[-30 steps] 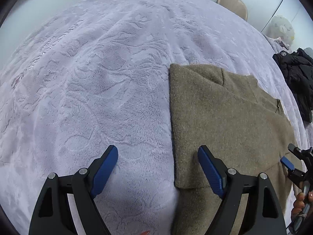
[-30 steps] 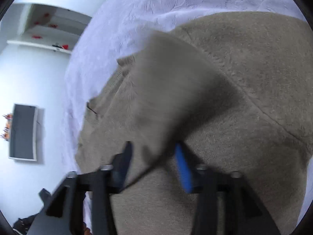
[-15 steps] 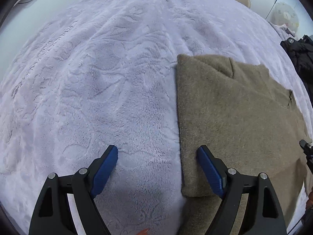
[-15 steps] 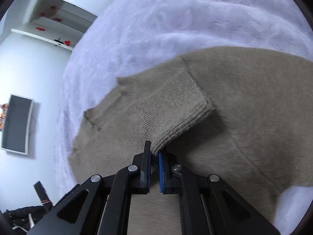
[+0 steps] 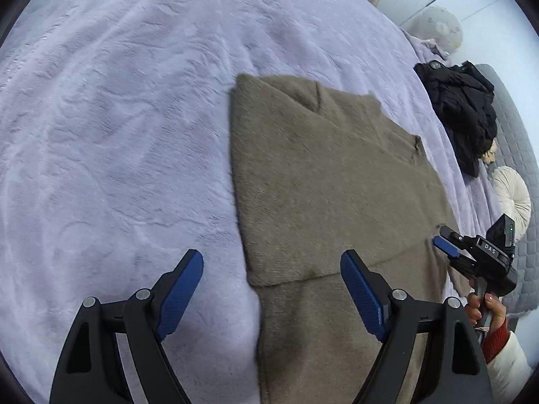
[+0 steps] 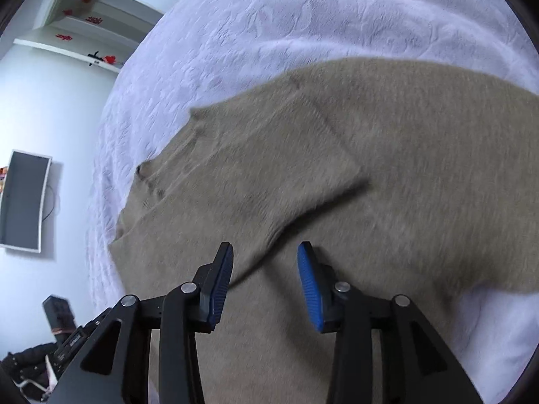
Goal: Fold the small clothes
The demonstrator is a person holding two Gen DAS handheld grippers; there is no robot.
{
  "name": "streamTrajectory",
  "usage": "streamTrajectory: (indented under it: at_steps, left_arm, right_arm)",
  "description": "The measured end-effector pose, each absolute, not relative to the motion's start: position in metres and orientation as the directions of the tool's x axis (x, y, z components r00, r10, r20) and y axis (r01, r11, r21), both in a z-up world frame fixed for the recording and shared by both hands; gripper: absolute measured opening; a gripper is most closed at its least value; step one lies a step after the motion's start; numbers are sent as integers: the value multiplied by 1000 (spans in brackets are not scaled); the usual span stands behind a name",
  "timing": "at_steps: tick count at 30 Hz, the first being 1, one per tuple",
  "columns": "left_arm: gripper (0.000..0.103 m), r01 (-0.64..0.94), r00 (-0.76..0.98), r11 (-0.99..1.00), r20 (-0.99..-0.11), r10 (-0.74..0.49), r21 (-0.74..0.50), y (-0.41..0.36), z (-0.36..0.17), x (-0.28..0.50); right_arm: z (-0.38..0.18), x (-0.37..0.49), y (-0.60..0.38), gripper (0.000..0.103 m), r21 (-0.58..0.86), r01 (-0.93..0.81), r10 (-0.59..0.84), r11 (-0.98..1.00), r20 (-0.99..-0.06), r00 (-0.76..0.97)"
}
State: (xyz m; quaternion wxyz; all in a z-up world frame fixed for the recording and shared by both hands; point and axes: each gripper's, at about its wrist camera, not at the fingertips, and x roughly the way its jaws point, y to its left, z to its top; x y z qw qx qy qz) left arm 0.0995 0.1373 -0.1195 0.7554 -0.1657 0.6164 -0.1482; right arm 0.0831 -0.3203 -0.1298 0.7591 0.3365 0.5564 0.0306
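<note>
Flat, the sweater [image 5: 323,181] runs lengthwise away; left gripper [image 5: 271,289] spread, right gripper [image 6: 264,269] opening, empty.

A bed [image 5: 134,118] is covered with a lilac embossed blanket. A dark screen [image 6: 23,200] is mounted on the pale wall [image 6: 67,107], below white shelves [image 6: 84,30].

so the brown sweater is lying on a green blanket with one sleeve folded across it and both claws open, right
Not quite: the blanket is pale lilac, not green, as the right wrist view shows. The brown sweater does lie on it with one sleeve folded across, the left claw open and the right claw opening, empty.
</note>
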Motion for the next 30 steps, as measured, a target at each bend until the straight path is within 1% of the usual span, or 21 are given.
streamTrajectory:
  at_steps: [3,7,9,11,12,16,19,20,21,22,23,24,27,30]
  left_arm:
    - [84,32,186,890,-872,-452,-455,127,-124,98]
    - [84,49,170,819,-803,-571,-572,119,-120,104]
    - [84,72,163,835,-820,-549,-545,110,-121,107]
    - [84,56,128,875,-866,-483,-480,110,-131,109]
    - [84,41,119,880,-872,-475,-474,115,-135,108]
    - [84,-9,136,836,-829,-543,-549,126,-144,111]
    - [83,13,133,794,-786,-603,-607,115,-145,116]
    - [69,24,140,794,-784,-605,-608,112,-143,115]
    - [36,41,154,812,-799,-581,-582,108,-140,115]
    - [18,49,166,834,-819,-549,-549,107,-136,113]
    - [15,43,173,837,-821,-544,-546,111,-133,111]
    - [15,41,204,833,-811,-548,-552,114,-125,109]
    - [15,107,246,849,-813,-527,-518,121,-107,103]
    - [16,109,210,885,-860,-465,-452,122,-124,104]
  right_arm:
    - [-133,70,-305,43,615,284,516,736,-781,351]
    - [-142,59,-264,43,695,199,638,691,-715,284]
    - [-151,60,-242,43,723,184,681,666,-690,246]
    - [-160,62,-227,43,728,193,693,658,-686,222]
    - [-165,63,-221,43,727,199,695,657,-686,214]
    - [-172,61,-218,43,720,210,688,662,-694,212]
    - [-175,59,-220,43,721,215,689,659,-693,211]
    - [-175,58,-221,43,719,218,688,659,-695,211]
    - [-174,58,-222,43,716,218,685,663,-698,210]
    - [-173,57,-222,43,710,216,679,670,-704,208]
    - [-172,57,-222,43,705,214,675,676,-709,207]
    - [-171,57,-222,43,702,211,671,680,-712,205]
    - [-169,60,-219,43,691,199,661,695,-723,201]
    - [-171,59,-218,43,683,189,653,706,-730,199]
